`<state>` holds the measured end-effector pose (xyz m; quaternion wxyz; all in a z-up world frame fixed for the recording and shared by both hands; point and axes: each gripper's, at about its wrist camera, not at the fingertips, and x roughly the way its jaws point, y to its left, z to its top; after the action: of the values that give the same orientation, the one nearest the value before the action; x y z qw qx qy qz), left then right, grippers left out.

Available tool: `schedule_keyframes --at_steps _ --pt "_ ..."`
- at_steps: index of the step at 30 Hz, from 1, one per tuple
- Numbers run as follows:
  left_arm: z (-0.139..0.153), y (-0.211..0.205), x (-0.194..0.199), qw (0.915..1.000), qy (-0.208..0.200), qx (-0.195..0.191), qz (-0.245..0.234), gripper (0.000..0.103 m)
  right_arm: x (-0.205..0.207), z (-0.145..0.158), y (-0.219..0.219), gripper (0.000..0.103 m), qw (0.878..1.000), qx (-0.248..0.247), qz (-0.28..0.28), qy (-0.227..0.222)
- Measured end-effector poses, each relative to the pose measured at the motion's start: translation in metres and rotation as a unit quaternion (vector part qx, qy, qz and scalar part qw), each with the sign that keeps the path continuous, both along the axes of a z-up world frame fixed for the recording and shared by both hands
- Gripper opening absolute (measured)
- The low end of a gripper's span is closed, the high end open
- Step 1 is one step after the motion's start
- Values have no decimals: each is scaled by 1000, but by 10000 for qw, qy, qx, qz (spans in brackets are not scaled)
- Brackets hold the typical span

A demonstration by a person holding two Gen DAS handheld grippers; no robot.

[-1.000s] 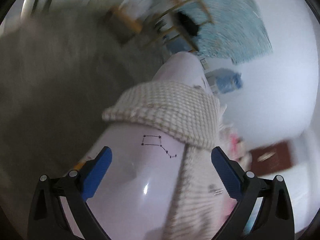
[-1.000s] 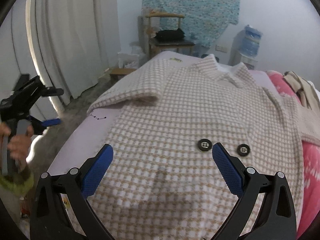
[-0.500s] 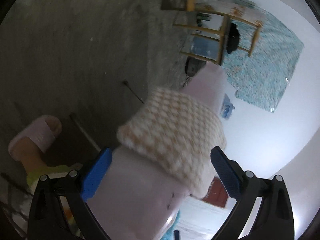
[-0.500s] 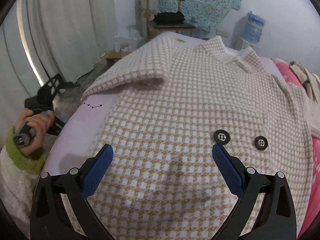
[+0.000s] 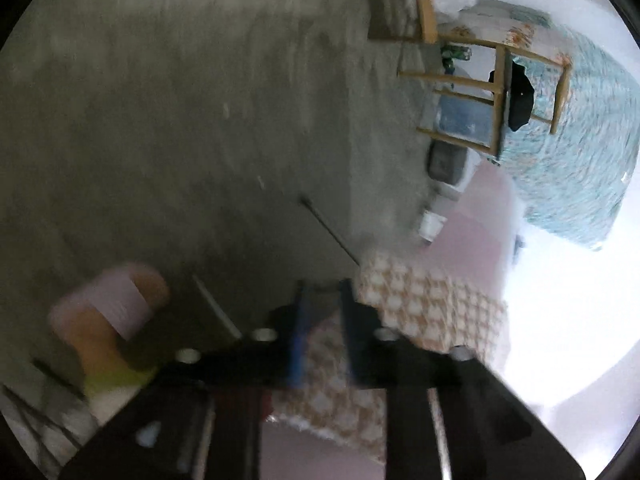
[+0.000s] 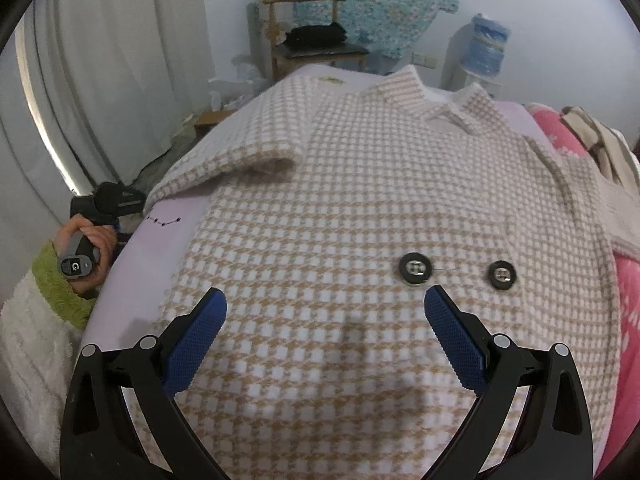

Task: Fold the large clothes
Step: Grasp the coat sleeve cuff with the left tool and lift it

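At the bed's left edge, the left gripper (image 5: 320, 336) has its jaws clamped on the cuff end of the sleeve (image 6: 224, 160) of the checked coat (image 6: 360, 208), which lies spread front-up on the bed (image 6: 160, 240). To fold well, I would lift that sleeve just clear and carry it flat across the chest, avoiding bunching. Further right, the right gripper (image 6: 324, 320) hovers over the coat's lower front with jaws wide apart, holding nothing; it could pin the body.
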<state>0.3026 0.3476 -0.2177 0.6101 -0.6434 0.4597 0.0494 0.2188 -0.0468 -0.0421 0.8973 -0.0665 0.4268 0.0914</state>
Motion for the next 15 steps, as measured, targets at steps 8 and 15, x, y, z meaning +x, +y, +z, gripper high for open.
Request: schedule_keyframes --at_steps 8,15 --pt "162 -39 18 9576 -1336 2448 -719 0 -12 14 -33 95 9990 267 -280 -235" --pt "268 -131 17 9095 -2225 3142 -1568 0 -33 29 -77 95 9938 703 -733 -455"
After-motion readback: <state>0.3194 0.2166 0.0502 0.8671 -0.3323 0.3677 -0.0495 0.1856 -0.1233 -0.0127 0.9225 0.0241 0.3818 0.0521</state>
